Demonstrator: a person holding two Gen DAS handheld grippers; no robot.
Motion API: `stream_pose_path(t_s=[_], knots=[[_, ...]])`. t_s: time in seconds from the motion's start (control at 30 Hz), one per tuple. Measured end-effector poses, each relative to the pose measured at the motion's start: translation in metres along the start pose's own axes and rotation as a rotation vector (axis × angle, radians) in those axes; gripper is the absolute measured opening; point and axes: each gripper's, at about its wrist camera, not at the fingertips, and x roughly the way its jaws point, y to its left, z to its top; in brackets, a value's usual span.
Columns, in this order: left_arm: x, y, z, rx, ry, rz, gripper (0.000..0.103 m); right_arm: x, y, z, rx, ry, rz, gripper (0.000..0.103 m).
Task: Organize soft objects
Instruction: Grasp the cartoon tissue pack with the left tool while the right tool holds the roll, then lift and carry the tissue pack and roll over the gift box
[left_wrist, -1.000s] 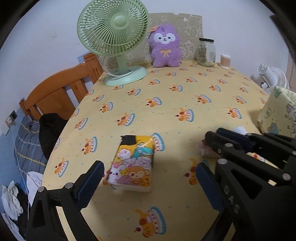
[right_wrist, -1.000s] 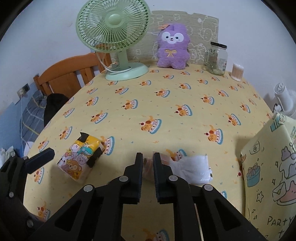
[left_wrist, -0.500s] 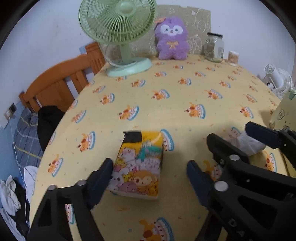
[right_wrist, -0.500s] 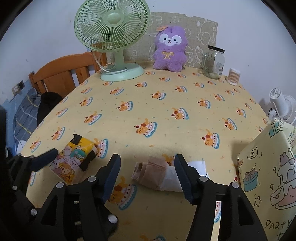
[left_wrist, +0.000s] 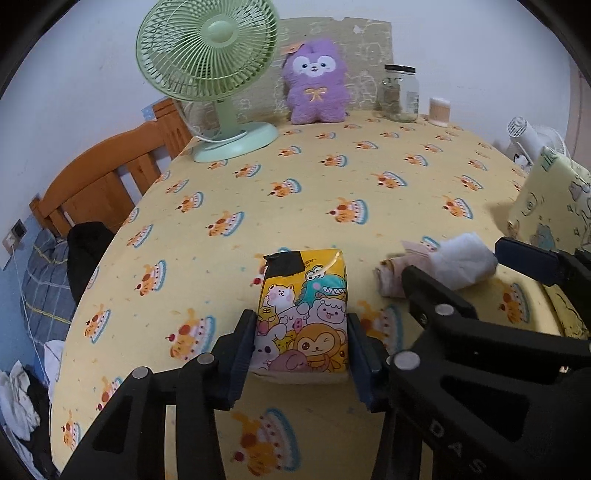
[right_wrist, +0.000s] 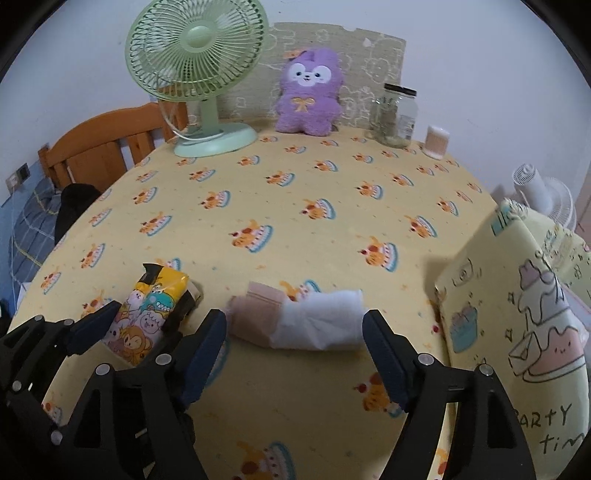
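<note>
A yellow cartoon-print tissue pack (left_wrist: 304, 314) lies on the yellow cake-print tablecloth (left_wrist: 332, 177). My left gripper (left_wrist: 301, 339) is shut on the pack's near end, a pad against each side. The pack also shows in the right wrist view (right_wrist: 147, 314). A rolled beige and white cloth (right_wrist: 295, 325) lies to its right on the table. My right gripper (right_wrist: 295, 343) is open wide and empty, a finger at each end of the cloth, just in front of it. The cloth shows in the left wrist view (left_wrist: 439, 267) too.
A yellow party gift bag (right_wrist: 517, 314) stands at the right edge. At the back are a green fan (right_wrist: 199, 85), a purple plush (right_wrist: 308, 92), a glass jar (right_wrist: 395, 114) and a small cup (right_wrist: 436, 142). A wooden chair (left_wrist: 107, 184) is at the left.
My right gripper opened, let go of the cloth and drew back. My left gripper moved forward and closed on the tissue pack.
</note>
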Motion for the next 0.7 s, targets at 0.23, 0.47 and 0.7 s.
stream_pose_path(t_s=[0.23,0.47,0.7], knots=[[0.003,-0.006,0.003,0.004,-0.004,0.002,0.049,0.009,-0.009,0.000,0.043,0.027,0.012,0.079],[0.007,-0.008,0.009,-0.010,0.005,-0.001,0.049,0.026,-0.013,0.006,0.071,0.083,0.055,0.078],[0.007,-0.009,0.010,-0.017,0.009,-0.006,0.048,0.024,-0.010,0.006,0.064,0.070,0.086,0.057]])
